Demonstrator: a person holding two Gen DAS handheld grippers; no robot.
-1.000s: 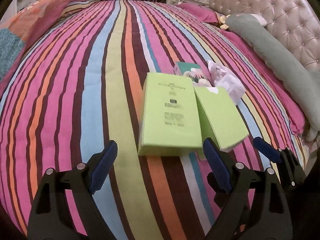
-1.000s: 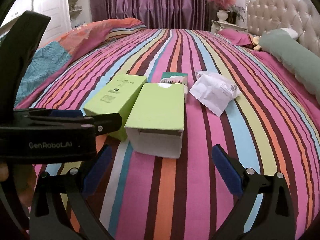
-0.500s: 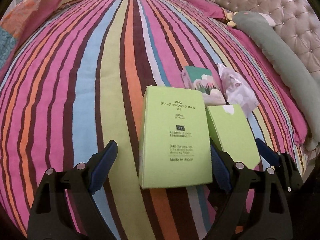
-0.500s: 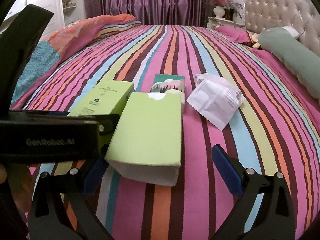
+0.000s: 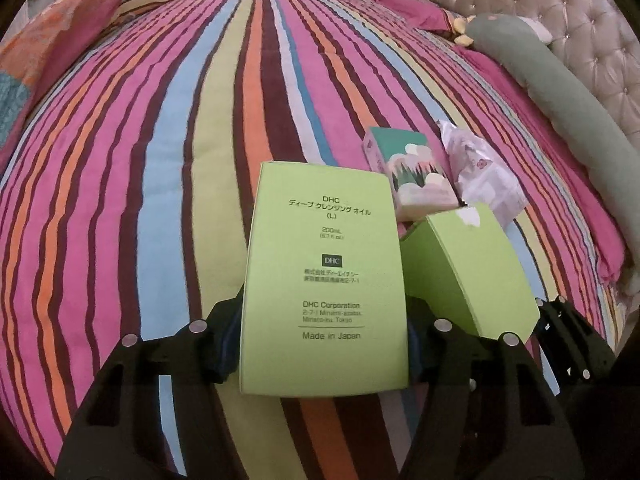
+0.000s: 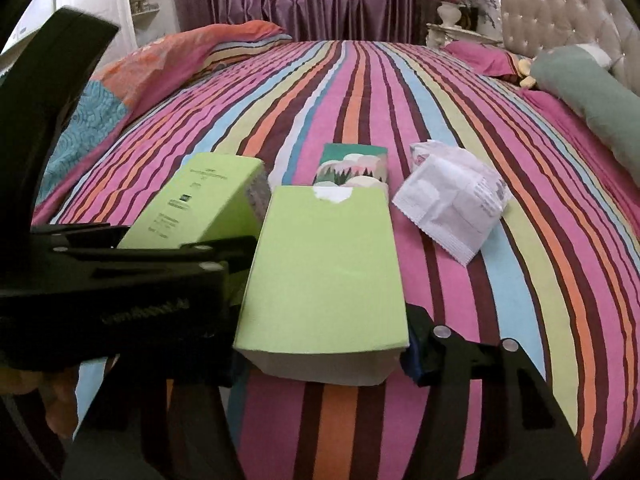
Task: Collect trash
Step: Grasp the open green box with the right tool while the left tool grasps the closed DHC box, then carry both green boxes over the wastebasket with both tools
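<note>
Striped quilt (image 5: 160, 200), left gripper (image 5: 324, 344) clamping flat cardboard box (image 5: 326, 280)

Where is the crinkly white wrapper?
The crinkly white wrapper lies on the striped bedspread, right of the small box with trees and beyond the plain green box in the right wrist view.

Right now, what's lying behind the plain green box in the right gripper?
Directly behind the plain green box lies the illustrated teal box, its near end hidden by the green box. The white wrapper lies to the right on the striped bedspread.
</note>
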